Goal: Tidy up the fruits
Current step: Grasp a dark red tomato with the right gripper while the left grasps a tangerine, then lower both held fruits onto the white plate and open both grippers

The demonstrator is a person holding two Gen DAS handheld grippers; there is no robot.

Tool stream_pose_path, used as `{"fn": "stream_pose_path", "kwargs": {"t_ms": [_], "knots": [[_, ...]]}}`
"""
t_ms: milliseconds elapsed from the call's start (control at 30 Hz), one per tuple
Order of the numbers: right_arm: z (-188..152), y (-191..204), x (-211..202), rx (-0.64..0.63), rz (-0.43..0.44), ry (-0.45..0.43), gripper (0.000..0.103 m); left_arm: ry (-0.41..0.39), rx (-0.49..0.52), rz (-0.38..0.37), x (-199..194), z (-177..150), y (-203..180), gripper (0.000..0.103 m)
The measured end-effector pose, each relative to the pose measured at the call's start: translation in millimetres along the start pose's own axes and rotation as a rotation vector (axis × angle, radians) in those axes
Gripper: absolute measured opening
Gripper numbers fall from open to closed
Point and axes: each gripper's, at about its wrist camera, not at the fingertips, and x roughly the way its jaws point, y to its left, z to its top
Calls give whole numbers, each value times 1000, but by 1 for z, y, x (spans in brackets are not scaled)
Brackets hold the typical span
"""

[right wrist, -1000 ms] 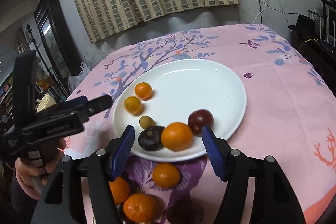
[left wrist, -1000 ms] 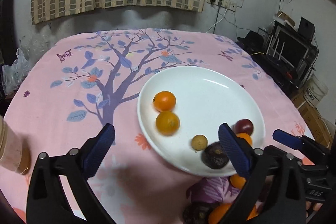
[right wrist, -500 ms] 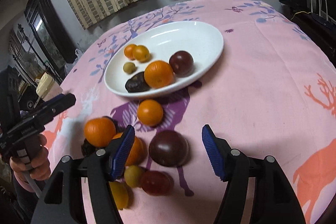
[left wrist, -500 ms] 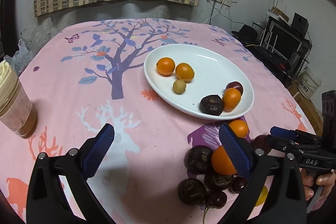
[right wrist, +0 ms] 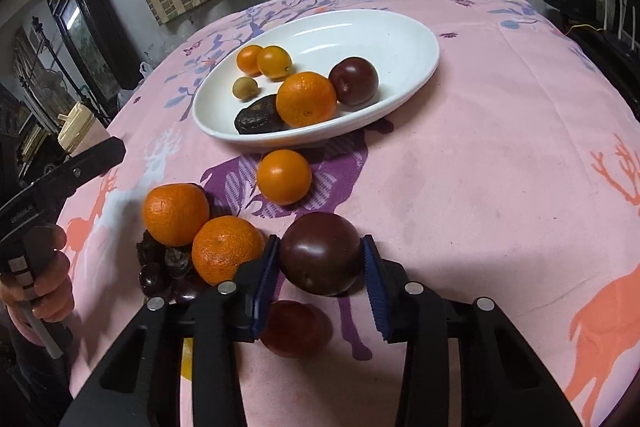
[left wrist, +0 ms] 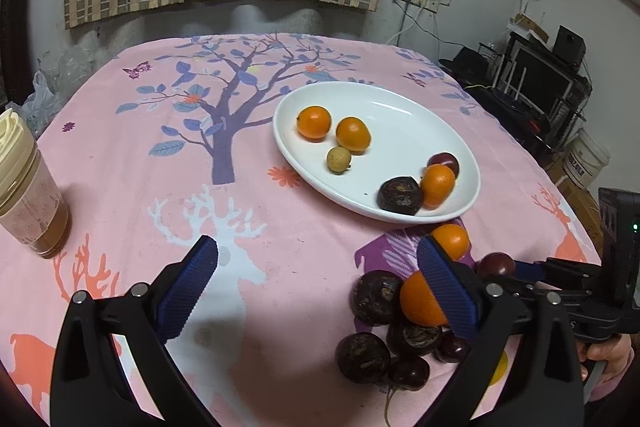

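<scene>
Fruits are lying in two groups on the worktop (right wrist: 480, 155): some are already sitting in the white plate (right wrist: 416, 39) well beyond the right tongs (right wrist: 320, 259), and a loose heap is waiting just to their left. The right tongs are closing on a dark plum (right wrist: 320, 253), and both blue pads are sitting against its sides, one on each flank at its widest part, probably so the round, smooth skin is not slipping out. The plum is looking as if it is resting on the cloth, though its underside is hidden. The left tongs (left wrist: 316, 279) are standing wide apart with nothing between them, hovering over bare cloth beside the heap, likely waiting clear of the pick. An orange (right wrist: 228, 249) is lying just beside the right tongs' left pad, so the closing pad is risking a nudge. A red fruit (right wrist: 296, 327) below the plum is half covered by the tongs' frame. The dark fruits (right wrist: 160, 267) under the oranges are too shadowed to be naming. A cup (left wrist: 28, 187) far left of the left tongs is being cut by the picture edge.
</scene>
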Motion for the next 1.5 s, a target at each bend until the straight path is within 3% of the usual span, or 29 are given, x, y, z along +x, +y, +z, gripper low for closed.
{"fn": "stream_pose_path", "kwargs": {"t_ms": [133, 200, 300, 400, 633, 800, 1133, 1267, 1400, 1500], "knots": [[3, -10, -8, 53, 43, -33, 41, 35, 101, -144, -4, -4, -18, 96], [3, -10, -10, 55, 30, -41, 41, 56, 181, -201, -5, -11, -35, 78], [3, -10, -8, 59, 25, -30, 41, 86, 281, -204, 1, -23, -55, 67], [3, -9, -7, 53, 18, -26, 41, 100, 327, -178, 8, -30, -65, 66], [3, -9, -9, 48, 11, -34, 42, 95, 263, -188, 16, -25, -56, 63], [3, -10, -9, 55, 9, -31, 42, 134, 262, -218, 24, -26, -59, 48], [4, -11, -11, 53, 14, -43, 42, 135, 236, -226, 26, -26, -57, 44], [13, -4, -22, 29, 32, -131, 41, 81, 150, -269, 15, -3, -43, 44], [44, -1, -24, 57, 89, -219, 41, 6, 96, -227, 20, 35, -34, 44], [72, -4, -18, 63, 37, -302, 42, -3, 74, -193, 43, 58, -32, 44]]}}
